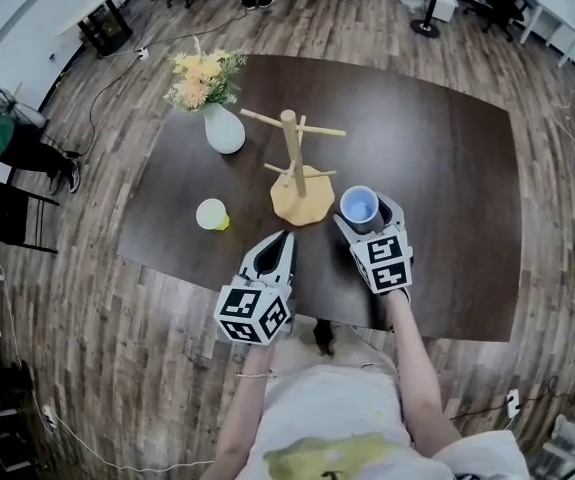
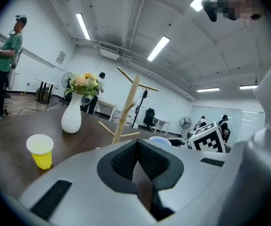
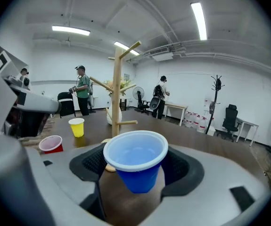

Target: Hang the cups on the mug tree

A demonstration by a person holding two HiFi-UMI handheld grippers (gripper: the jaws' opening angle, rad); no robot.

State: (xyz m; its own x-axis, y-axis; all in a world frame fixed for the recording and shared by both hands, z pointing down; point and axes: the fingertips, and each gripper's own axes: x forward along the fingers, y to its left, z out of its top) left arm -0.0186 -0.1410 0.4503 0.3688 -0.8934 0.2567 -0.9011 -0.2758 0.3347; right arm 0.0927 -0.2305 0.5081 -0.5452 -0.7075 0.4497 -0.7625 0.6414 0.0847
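Blue cup (image 3: 136,169) upright, clamped between right gripper (image 1: 365,214) fingers; left gripper (image 1: 286,236) fingers closed, empty.

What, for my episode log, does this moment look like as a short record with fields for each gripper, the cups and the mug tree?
left gripper: jaws together, holding nothing, over the table's near edge
right gripper: shut on the blue cup, held upright beside the mug tree
yellow cup: upright on the table, left of the mug tree
red cup: upright on the table by the left gripper, shown only in the right gripper view
mug tree: every peg bare
vase: white, holding flowers, behind the yellow cup
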